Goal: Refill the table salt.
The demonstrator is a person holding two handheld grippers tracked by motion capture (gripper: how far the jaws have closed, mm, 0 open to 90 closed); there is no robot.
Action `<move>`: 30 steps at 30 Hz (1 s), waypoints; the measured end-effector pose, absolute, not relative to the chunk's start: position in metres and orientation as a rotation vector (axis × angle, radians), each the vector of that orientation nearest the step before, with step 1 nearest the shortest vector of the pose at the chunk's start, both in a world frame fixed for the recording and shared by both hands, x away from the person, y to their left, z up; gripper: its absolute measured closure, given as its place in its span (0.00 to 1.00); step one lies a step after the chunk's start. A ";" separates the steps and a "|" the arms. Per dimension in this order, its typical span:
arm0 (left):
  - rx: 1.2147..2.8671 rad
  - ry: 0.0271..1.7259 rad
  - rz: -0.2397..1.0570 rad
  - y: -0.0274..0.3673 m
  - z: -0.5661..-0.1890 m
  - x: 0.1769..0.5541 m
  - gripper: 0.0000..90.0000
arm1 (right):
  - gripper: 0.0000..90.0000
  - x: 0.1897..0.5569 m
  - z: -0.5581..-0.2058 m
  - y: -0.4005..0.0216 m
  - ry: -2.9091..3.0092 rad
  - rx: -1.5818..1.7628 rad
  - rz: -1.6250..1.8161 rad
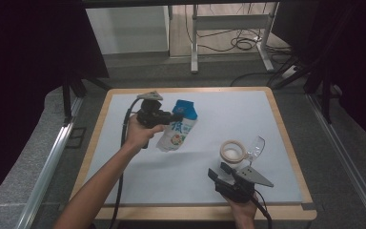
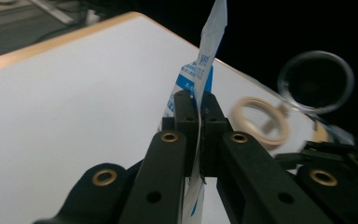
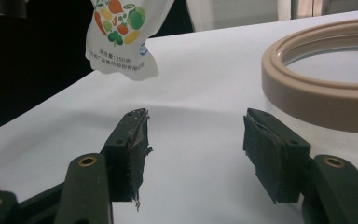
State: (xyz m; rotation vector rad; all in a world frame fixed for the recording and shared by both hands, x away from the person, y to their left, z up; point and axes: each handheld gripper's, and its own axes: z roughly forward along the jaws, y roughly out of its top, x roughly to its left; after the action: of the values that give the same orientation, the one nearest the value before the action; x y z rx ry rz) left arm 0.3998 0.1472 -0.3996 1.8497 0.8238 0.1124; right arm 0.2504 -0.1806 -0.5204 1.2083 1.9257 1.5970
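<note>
Left hand-held gripper (image 2: 199,109) pinches the pouch (image 1: 177,129) by its top edge, lifted over the surface (image 1: 195,162) centre-left (pick-up looks done). Right hand-held gripper (image 3: 193,154) is spread, empty, near the beige ring (image 1: 232,151) and clear cup (image 1: 256,147); placing or pouring remains

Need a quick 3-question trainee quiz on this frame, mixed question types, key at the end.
1. True or false: the left gripper is shut on the pouch.
2. The right gripper is: A) open, nothing between its jaws; B) shut on the beige ring; C) shut on the clear lid.
3. What lies next to the beige ring on the table?

Key: 1 true. 2 A. 3 the clear lid.
</note>
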 end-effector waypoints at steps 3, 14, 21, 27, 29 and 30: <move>1.786 0.887 0.159 0.173 -0.407 0.407 1.00 | 0.46 0.251 -0.521 -0.179 1.937 1.201 1.594; 1.613 1.020 0.253 0.239 -0.444 0.435 1.00 | 0.46 0.250 -0.524 -0.171 1.970 1.184 1.582; 1.546 1.051 0.283 0.262 -0.470 0.429 1.00 | 0.46 0.249 -0.524 -0.170 1.975 1.175 1.582; 1.551 1.054 0.357 0.280 -0.477 0.414 0.99 | 0.46 0.248 -0.524 -0.170 1.972 1.171 1.584; 1.555 1.044 0.365 0.283 -0.479 0.409 0.99 | 0.45 0.249 -0.524 -0.170 1.972 1.174 1.585; 1.556 1.036 0.365 0.284 -0.481 0.405 0.99 | 0.46 0.249 -0.524 -0.170 1.970 1.174 1.585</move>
State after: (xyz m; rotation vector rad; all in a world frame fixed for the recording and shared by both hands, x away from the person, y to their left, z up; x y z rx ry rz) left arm 0.4047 0.2839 -0.4811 1.5562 1.0363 0.3653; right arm 0.2486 -0.1699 -0.5238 1.1742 1.9696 1.5854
